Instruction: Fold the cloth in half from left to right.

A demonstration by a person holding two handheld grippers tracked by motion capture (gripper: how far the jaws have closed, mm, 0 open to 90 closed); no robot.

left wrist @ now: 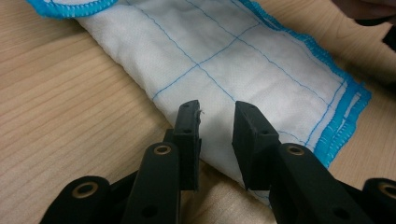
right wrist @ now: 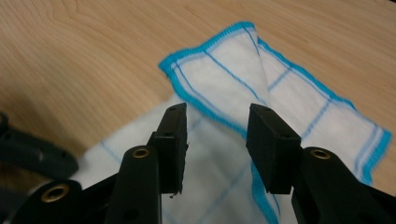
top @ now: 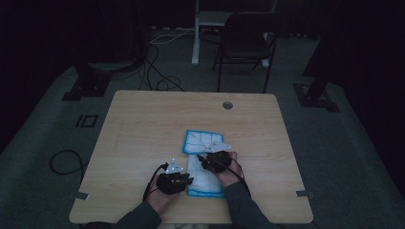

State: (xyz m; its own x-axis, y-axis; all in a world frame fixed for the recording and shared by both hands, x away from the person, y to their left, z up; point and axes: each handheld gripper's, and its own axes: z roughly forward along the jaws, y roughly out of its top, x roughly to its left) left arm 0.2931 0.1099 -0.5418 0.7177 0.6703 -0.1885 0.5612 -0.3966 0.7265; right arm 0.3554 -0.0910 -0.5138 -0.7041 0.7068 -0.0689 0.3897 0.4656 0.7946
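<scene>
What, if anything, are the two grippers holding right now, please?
Nothing: the left gripper and right gripper both stand open above the blue-edged white cloth.

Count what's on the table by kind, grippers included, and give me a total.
White cloth with blue edging: 1
Black two-jaw grippers: 2, the left gripper and the right gripper
Total: 3

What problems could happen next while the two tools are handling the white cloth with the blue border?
1. The left tool is open at the folded edge of the cloth; closing there might catch just one layer, so the fold could slip apart.
2. The right tool is open above the turned-over corner; a push could drag the cloth across the smooth table rather than lift it.
</scene>
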